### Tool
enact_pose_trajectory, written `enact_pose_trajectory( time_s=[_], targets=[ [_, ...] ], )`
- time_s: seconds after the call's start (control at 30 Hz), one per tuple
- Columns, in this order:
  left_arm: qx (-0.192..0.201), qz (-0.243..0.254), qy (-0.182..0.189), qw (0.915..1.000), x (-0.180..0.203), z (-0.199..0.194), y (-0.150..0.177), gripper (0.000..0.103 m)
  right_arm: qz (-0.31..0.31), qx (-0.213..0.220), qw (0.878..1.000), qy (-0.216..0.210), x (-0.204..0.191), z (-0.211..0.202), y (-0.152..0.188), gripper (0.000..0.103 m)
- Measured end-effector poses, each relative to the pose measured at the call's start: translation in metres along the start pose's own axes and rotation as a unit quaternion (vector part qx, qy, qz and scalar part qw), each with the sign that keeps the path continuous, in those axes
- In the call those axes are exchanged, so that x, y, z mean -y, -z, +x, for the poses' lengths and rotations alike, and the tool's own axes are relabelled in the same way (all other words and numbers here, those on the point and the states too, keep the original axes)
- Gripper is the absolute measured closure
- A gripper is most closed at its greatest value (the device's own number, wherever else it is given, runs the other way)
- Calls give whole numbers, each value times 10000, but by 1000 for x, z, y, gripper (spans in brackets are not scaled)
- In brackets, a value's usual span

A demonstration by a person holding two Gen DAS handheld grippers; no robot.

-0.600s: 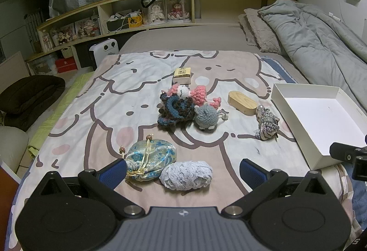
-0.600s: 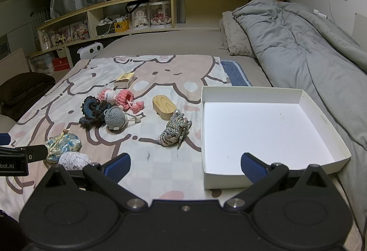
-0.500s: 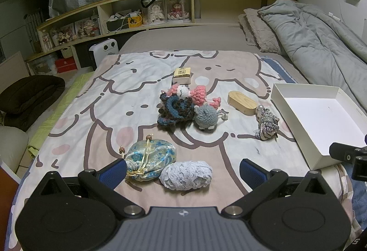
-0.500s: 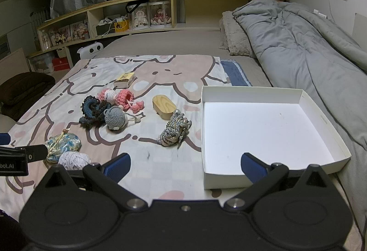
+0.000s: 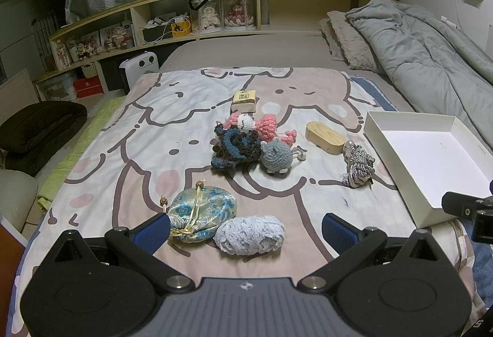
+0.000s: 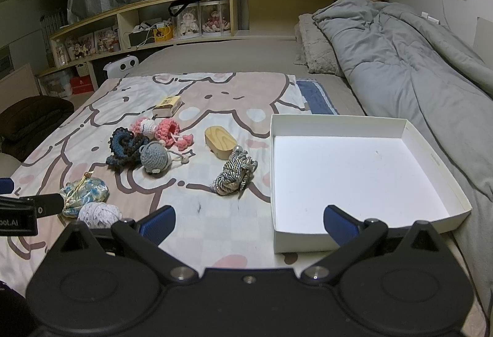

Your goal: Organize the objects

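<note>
Both grippers wide, nothing between the pads — left gripper (image 5: pixel 245 227) hangs over the pouch (image 5: pixel 201 215) and lace ball (image 5: pixel 249 233), right gripper (image 6: pixel 248 223) by the white box (image 6: pixel 369 124). Likely split: left picks, box collects. Toys (image 5: pixel 246 146) cluster at 12 o'clock from the left gripper, box at 3. Right view shows the box is empty; left view shows the pouch beads.

White box (image 6: pixel 339 124), blue-floral pouch (image 5: pixel 201 209)
</note>
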State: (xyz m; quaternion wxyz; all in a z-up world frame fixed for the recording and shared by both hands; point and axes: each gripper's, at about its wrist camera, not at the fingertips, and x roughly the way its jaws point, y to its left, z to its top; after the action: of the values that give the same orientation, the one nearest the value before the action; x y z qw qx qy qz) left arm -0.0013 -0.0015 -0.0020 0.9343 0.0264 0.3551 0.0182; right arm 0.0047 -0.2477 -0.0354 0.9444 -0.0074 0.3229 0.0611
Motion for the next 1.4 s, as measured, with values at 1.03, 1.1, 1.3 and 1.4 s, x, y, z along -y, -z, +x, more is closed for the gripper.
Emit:
enact_pose_trajectory(
  time_s=[1.03,1.1,1.3,1.4],
  targets=[
    [-13,-7,-2,10000,0,0,0,0,1,-24,10000,4,-1,-2,-2,0],
    [-13,-11,-2,10000,0,0,0,0,1,-26,10000,2,0,3,2,0],
    [-14,-6,-1,10000,0,0,0,0,0,-31,10000,5,-1,1,1,0],
    [-16,-10,-2,10000,0,0,0,0,3,-34,10000,9,-1,2,0,0]
  ],
)
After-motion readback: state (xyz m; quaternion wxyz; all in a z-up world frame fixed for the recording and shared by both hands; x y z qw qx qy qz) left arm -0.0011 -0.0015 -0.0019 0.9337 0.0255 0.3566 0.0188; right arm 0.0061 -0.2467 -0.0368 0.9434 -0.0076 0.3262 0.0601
